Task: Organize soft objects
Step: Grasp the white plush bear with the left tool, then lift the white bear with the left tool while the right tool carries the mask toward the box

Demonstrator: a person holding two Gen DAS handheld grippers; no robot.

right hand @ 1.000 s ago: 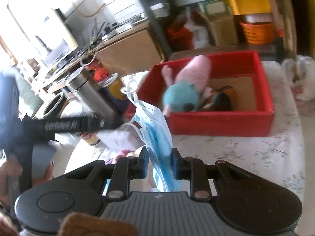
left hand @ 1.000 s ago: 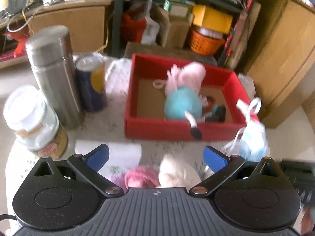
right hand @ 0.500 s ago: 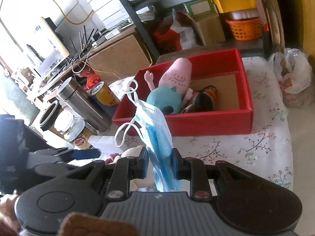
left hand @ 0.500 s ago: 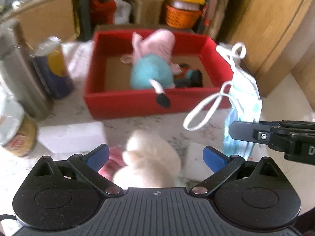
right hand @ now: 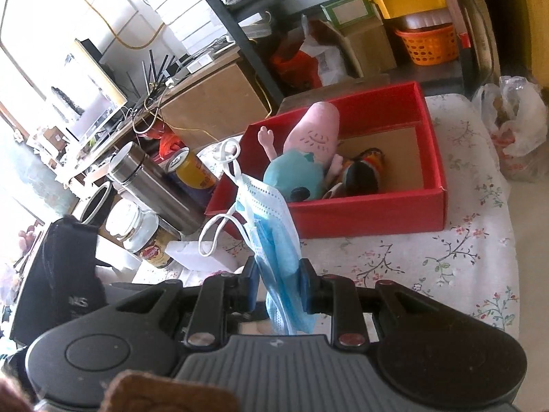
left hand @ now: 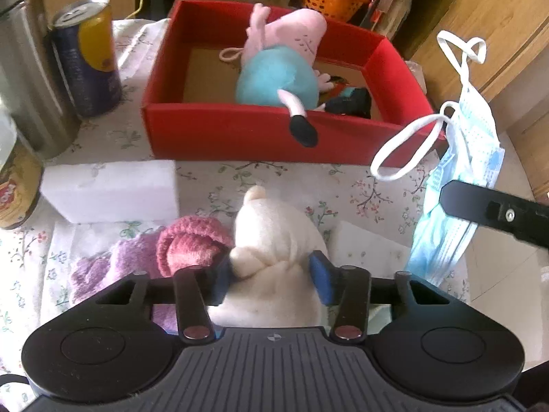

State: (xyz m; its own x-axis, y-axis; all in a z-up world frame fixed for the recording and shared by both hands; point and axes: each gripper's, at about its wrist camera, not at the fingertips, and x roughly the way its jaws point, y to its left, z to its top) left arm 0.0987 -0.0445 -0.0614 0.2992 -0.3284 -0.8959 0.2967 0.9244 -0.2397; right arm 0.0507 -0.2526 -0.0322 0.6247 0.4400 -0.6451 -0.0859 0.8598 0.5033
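The left tongs point(left hand: 271, 274), jaws just closing, are squeezing the cream plush toy point(left hand: 274, 237) on the tabletop point(left hand: 370, 199); the right tongs point(right hand: 279, 286) are pinching a blue face mask point(right hand: 271, 226).

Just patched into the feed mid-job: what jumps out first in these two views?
The red box at the back of the flowered table, with a pink-and-teal plush pig lying in it. Nearer, the left gripper has just been closing around a cream plush toy, while the right gripper is shut on a dangling blue face mask.

Steel flask point(left hand: 20, 58) beside drink can point(left hand: 87, 56); jar point(right hand: 144, 237) near; orange basket point(right hand: 429, 43) behind.
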